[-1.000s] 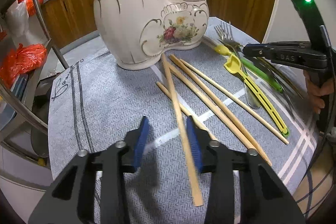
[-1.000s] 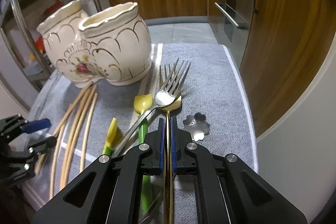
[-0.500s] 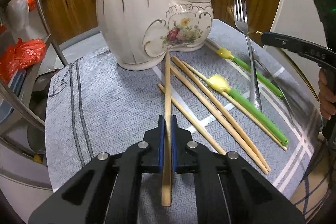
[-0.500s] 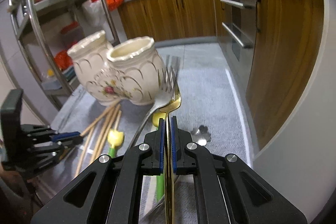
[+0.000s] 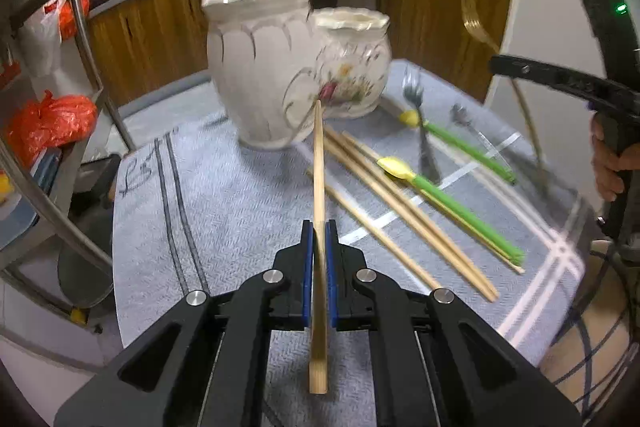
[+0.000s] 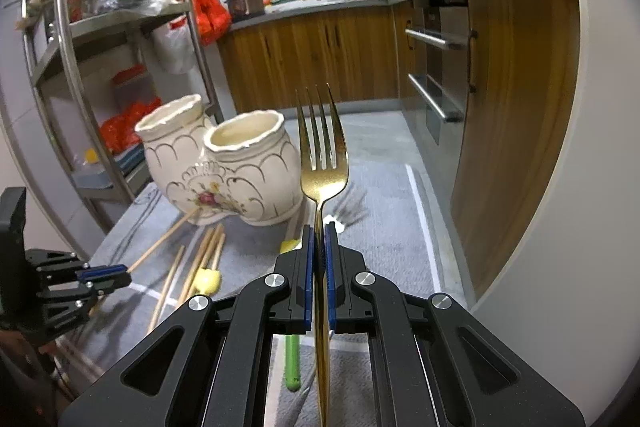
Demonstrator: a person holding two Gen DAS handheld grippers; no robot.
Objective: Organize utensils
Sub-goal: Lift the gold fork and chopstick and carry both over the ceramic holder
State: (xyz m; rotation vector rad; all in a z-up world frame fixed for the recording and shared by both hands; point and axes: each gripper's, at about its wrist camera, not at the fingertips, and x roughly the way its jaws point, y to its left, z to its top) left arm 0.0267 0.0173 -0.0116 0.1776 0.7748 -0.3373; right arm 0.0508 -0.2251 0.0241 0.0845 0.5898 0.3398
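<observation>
Chopstick (image 5: pixel 318 187): clamped in left gripper (image 5: pixel 319 247), lifted off the cloth (image 5: pixel 208 203), long axis pointing at the twin-mouthed holder (image 5: pixel 296 67) just ahead. Gold fork (image 6: pixel 322 163): clamped in right gripper (image 6: pixel 319 247), tines up, holder ahead-left, near. Other utensils lie on the cloth.

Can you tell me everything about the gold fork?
The gold fork looks like shiny, gold-coloured metal, with four long tines and a slim handle. It is off the cloth, pointing up and away toward the kitchen, tines topmost. The right gripper is shut on its handle just below the head, with a blue pad pressing on each side, and the rest of the handle runs back between the black jaws. Nothing else touches it. Behind it to the left stands the white flowered pot, apart from it.
</observation>
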